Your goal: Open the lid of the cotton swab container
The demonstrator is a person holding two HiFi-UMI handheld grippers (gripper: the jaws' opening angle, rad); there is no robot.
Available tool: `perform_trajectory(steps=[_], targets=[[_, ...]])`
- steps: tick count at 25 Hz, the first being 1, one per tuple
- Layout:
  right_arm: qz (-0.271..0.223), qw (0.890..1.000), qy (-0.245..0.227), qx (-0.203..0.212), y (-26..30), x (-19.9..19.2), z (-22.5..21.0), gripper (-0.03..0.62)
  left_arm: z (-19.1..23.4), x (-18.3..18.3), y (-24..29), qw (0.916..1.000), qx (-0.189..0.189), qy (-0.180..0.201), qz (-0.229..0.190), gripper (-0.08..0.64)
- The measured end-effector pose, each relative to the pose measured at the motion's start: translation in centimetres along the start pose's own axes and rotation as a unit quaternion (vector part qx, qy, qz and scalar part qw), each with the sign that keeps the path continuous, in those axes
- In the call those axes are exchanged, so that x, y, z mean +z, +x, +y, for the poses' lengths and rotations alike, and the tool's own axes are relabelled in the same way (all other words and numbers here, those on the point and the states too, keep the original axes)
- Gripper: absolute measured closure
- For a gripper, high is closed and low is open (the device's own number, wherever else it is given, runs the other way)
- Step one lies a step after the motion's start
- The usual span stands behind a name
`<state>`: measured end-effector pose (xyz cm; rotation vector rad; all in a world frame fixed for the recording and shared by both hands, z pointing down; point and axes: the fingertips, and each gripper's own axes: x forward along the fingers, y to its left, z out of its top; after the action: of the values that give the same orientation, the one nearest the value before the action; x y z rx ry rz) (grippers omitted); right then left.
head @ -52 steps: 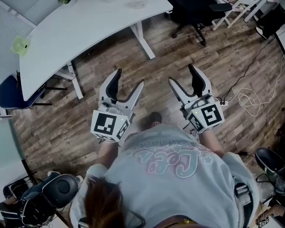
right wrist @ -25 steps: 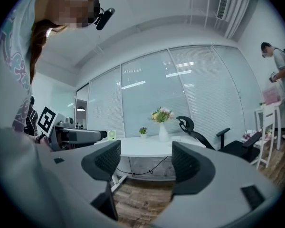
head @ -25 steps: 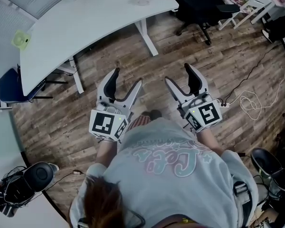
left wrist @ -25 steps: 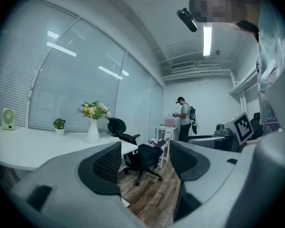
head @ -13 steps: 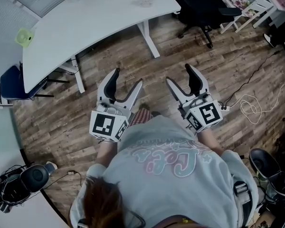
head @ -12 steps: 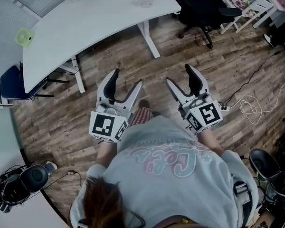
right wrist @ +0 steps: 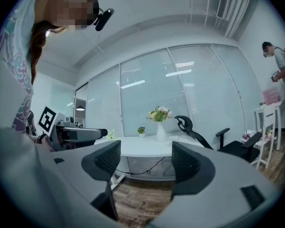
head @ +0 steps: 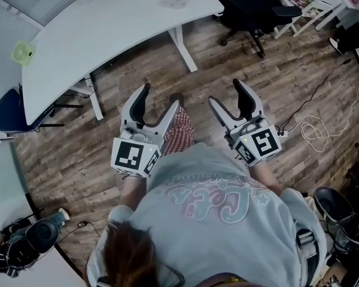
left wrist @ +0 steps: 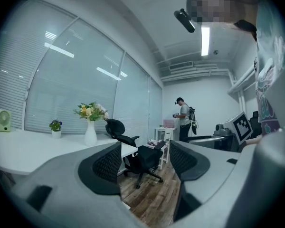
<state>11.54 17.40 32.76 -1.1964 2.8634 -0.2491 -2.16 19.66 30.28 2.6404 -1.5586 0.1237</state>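
The left gripper (head: 160, 97) and right gripper (head: 226, 92) hover over the floor (head: 227, 58), fingers (head: 139, 103) apart and empty, well short of the tabletop (head: 107, 34), probably readied for an approach.

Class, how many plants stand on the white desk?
2: a vase of flowers and, beside it, a small potted plant. The gripper jaws may hide others.

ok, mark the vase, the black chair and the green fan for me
vase (left wrist: 90, 136): left gripper view, white body.
black chair (head: 250, 2): head view, seat.
green fan (left wrist: 4, 120): left gripper view, front grille.
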Motion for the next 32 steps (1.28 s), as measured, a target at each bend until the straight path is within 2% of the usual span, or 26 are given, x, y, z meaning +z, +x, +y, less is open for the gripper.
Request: perform_trajectory(steps=[7,15,32], targets=[[0.002,1.000,0.000,-0.015,2.6,-0.8,-2.8,0.270,2.1,-0.6,3.7,0.9999,-0.015,0.002,-0.003,0.272],[0.002,1.000,0.005,-0.010,8.3,-1.1,-4.6,0.270,6.7,-1.2,7.0,0.9999,-0.011,-0.002,0.004,0.272],[-0.008,0.999,0.003,-0.045,22.2,2.7,-12.3,0.270,17.8,2.3,19.8,0.9986,-0.052,0.006,-0.003,0.272]])
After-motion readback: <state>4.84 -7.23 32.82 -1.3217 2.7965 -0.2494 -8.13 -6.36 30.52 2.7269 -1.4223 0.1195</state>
